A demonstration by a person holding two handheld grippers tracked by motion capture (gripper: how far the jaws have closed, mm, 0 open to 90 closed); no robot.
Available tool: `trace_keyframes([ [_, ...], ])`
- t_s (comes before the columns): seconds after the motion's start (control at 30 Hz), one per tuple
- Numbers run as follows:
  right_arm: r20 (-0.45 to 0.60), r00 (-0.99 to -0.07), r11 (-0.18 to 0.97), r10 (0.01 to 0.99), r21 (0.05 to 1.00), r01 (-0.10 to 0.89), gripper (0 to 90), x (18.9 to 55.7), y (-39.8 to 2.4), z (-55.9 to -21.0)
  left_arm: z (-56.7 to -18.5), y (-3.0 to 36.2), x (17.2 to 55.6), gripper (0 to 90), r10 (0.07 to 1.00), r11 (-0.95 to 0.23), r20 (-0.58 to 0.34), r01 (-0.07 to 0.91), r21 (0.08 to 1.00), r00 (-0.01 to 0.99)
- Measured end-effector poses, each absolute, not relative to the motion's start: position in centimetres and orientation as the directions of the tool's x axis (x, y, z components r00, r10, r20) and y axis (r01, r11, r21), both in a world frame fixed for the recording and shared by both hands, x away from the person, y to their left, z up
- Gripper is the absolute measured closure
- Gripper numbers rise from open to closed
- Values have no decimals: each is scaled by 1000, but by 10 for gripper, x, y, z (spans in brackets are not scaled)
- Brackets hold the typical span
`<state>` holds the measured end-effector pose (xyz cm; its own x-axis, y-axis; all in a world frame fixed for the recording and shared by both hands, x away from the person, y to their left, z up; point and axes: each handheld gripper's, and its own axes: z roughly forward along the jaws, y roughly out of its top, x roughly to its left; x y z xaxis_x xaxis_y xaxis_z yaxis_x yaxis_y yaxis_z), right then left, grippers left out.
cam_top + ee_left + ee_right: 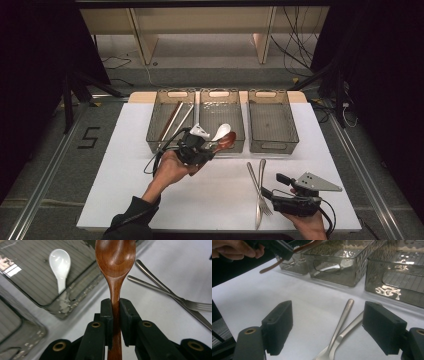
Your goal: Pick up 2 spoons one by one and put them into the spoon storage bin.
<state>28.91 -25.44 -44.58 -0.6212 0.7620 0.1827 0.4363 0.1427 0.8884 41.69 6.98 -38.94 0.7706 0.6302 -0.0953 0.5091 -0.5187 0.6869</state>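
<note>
My left gripper (206,148) is shut on the handle of a brown wooden spoon (227,140), held above the table at the front rim of the middle bin (221,96). In the left gripper view the pads (107,312) clamp the handle and the spoon's bowl (115,262) points away. A white ceramic spoon (59,265) lies inside that bin. My right gripper (272,186) rests low at the table's front right, open, its jaws wide apart around the handles of two metal forks (342,322) on the white tabletop.
Three smoky plastic bins stand in a row at the back. The left bin (165,96) holds chopsticks (175,121), and the right bin (272,96) has nothing visible in it. The forks (260,190) lie crossed near the front edge.
</note>
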Motion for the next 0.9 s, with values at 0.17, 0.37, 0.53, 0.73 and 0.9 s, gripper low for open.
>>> trace_keyframes([
  [0.17,184,-622,144,761,887,438,253,289,-255,-446,-381,73,432,812,656,-493,-94,520,698,749],
  [0.37,184,-622,143,761,888,437,252,289,-255,-446,-372,77,447,812,677,-470,-96,529,706,729],
  [0.53,184,-622,143,761,888,437,252,289,-255,-446,-370,77,454,812,688,-458,-96,533,712,719],
  [0.73,181,-624,145,760,889,435,253,289,-255,-446,-369,76,463,812,699,-445,-97,538,716,708],
  [0.9,184,-623,143,760,888,437,252,289,-255,-445,-368,75,473,812,712,-421,-111,549,722,693],
])
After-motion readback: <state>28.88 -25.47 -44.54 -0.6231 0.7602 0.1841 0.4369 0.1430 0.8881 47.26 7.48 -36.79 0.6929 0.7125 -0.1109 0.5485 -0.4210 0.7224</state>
